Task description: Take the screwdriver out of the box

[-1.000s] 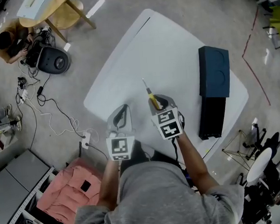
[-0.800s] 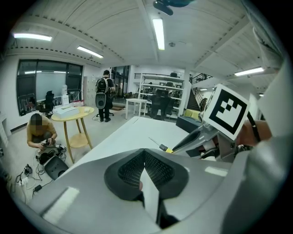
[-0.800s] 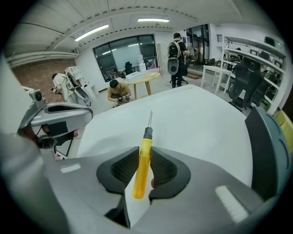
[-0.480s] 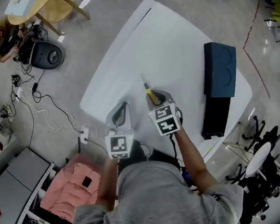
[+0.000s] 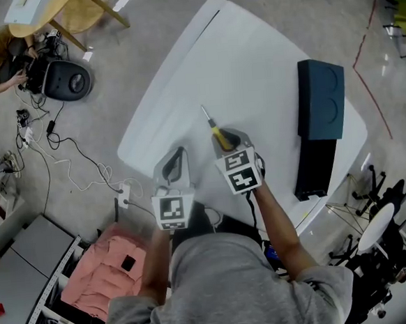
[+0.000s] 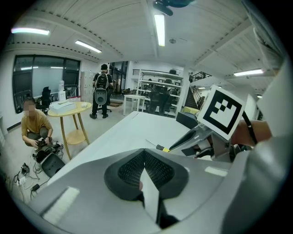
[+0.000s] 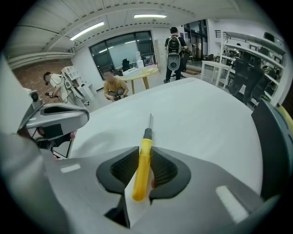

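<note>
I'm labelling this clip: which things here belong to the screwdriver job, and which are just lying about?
Job: screwdriver, gripped in the right tool; dark box on the white table.
Lying about: round wooden table, floor cables, pink cloth; left tool, shut and empty.

Your left hand-held gripper [image 5: 176, 157] has its jaws pressed together, empty. Your right hand-held gripper [image 5: 227, 139], just beside it, tilts down and clamps the screwdriver [image 5: 214, 127].

R gripper [image 7: 143, 165] clamped on yellow handle of screwdriver [image 7: 144, 148], pads pressing both sides. Shaft w/ black collar points away over white counter [image 7: 201, 114]. L of screwdriver: L gripper [image 7: 55, 116], grey. R of screwdriver: dark box [image 7: 268, 137] at frame edge. Beyond screwdriver tip: person [image 7: 114, 87] crouched by round table [image 7: 137, 73].
</note>
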`<state>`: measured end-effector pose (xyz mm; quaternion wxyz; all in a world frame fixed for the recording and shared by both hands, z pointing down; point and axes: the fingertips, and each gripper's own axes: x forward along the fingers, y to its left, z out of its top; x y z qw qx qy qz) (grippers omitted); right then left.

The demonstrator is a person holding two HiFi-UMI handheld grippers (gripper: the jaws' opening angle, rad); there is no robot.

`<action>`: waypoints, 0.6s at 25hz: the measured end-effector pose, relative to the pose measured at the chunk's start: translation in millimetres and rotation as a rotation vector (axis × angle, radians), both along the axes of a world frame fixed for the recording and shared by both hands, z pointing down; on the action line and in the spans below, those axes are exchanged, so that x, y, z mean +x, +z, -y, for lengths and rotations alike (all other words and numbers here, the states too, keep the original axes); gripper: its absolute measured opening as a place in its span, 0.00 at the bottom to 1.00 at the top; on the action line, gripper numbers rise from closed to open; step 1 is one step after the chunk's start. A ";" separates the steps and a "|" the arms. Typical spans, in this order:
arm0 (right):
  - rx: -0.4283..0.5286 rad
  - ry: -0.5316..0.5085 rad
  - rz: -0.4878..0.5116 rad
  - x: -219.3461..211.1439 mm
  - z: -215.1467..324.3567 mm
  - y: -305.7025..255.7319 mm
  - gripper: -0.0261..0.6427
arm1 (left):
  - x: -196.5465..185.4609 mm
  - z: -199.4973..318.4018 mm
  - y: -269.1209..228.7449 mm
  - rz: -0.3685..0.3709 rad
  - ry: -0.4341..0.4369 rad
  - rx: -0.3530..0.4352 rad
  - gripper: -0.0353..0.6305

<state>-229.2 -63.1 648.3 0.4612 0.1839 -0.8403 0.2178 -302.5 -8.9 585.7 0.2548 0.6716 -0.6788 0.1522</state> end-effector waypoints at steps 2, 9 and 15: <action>-0.001 0.007 -0.001 -0.8 0.5 0.6 0.17 | -0.6 0.4 -2.0 0.001 0.004 0.005 0.07; 0.008 0.004 0.041 -3.5 -3.1 -11.1 0.28 | -1.0 0.1 -15.8 0.014 0.008 0.035 0.07; 0.042 0.007 0.082 -2.8 -9.0 -35.7 0.35 | 1.4 -3.4 -34.6 0.033 0.024 0.071 0.07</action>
